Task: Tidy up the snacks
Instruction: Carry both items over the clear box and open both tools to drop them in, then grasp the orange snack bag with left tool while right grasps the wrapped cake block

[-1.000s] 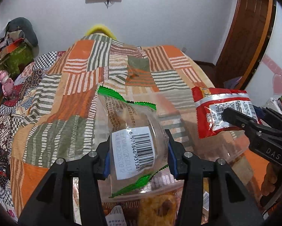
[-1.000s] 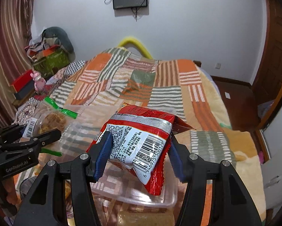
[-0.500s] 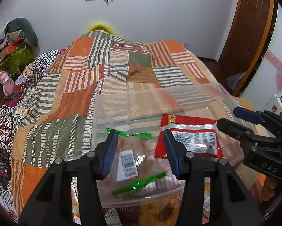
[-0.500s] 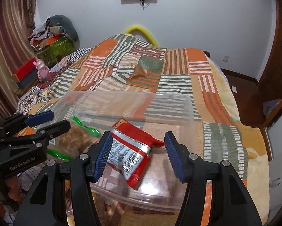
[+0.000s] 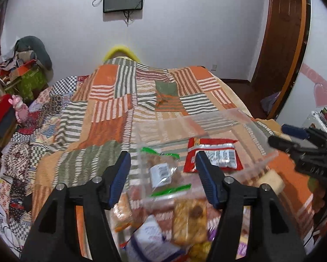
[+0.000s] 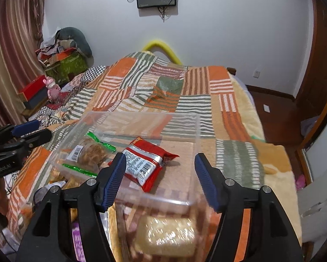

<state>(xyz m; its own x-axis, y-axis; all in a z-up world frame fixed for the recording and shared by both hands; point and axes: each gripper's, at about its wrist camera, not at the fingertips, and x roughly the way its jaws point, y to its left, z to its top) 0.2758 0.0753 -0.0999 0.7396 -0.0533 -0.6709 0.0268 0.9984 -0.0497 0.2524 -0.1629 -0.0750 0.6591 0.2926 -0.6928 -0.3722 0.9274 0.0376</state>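
Two tools, left (image 5: pixel 162 172) and right (image 6: pixel 160 172), both released, two snack packets, red (image 6: pixel 145 163) and clear (image 6: pixel 89 152), in one clear bin (image 6: pixel 191 198)

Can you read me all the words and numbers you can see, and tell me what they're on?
"GenRobot.AI", first letter cut off by the picture's edge: on the left gripper body.
"DAS", seen upside down: on the right gripper body.
Barcodes and small print on the red snack packet and the clear green-edged snack bag: too small and blurred to read.
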